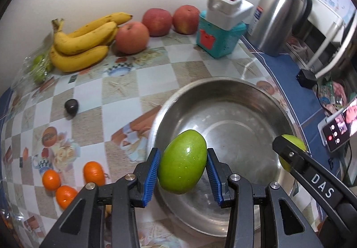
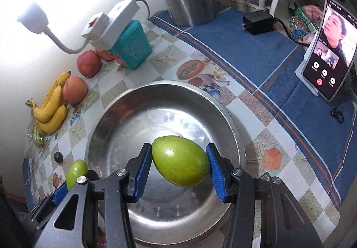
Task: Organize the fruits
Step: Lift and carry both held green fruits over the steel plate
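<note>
My left gripper (image 1: 183, 170) is shut on a green mango (image 1: 183, 162) and holds it over the near left rim of a steel basin (image 1: 223, 101). My right gripper (image 2: 178, 166) is shut on a second green mango (image 2: 180, 160) above the middle of the basin (image 2: 125, 105). The right gripper and its mango (image 1: 294, 143) show at the right of the left wrist view. The left gripper's mango (image 2: 75, 172) shows at the lower left of the right wrist view. The basin holds no fruit.
Bananas (image 1: 82, 43), three apples (image 1: 132, 36), a bag of green fruit (image 1: 40, 65), a dark fruit (image 1: 71, 106) and three tangerines (image 1: 67, 181) lie on the checked tablecloth. A teal box (image 1: 218, 38) with a white adapter, a steel kettle (image 1: 281, 16) and a phone (image 2: 330, 52) stand behind.
</note>
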The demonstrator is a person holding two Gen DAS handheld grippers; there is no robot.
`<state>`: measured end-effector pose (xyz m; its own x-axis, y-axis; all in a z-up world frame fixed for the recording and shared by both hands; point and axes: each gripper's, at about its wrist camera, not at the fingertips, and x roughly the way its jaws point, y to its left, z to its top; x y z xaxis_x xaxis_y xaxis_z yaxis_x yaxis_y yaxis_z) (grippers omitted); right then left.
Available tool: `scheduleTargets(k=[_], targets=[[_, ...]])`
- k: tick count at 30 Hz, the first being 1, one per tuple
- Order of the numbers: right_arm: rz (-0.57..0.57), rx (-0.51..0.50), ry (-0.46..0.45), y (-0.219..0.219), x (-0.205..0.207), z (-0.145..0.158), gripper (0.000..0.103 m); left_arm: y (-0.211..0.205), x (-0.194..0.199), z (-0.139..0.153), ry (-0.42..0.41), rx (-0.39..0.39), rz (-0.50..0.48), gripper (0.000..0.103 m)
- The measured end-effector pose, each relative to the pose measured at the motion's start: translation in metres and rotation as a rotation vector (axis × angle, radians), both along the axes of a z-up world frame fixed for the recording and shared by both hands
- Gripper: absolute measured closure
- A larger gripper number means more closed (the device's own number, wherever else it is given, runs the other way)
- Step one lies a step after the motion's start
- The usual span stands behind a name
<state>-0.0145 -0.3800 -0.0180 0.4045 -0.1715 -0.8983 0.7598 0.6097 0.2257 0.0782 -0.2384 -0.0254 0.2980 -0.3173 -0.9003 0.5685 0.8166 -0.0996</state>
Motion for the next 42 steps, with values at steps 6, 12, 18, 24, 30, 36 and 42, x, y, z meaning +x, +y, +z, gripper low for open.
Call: scheduleTargets(k=[6,12,18,24,30,36,42], targets=[[-0.025,0.001,0.031,-0.005,-0.003,-0.009,0.052,-0.013,-0.007,-0.012,-0.004,0.007,-0.047,0.059],[-0.025,0.01,0.07,-0.007,-0.002,-0.02,0.052,-0.022,-0.014,-0.021,-0.011,0.033,-0.08,0.059],[-0.024,0.013,0.089,-0.008,-0.001,-0.026,0.052,-0.024,-0.015,-0.029,-0.006,0.056,-0.084,0.059],[-0.021,0.023,0.104,-0.009,0.001,-0.033,0.052,-0.025,-0.015,-0.032,-0.001,0.064,-0.084,0.059],[-0.011,0.027,0.122,-0.008,0.004,-0.037,0.052,-0.027,-0.016,-0.036,0.0,0.079,-0.092,0.059],[-0.003,0.028,0.129,-0.007,0.005,-0.039,0.052,-0.029,-0.018,-0.039,0.002,0.093,-0.098,0.059],[0.001,0.025,0.136,-0.007,0.007,-0.043,0.052,-0.031,-0.019,-0.044,0.006,0.106,-0.101,0.059]])
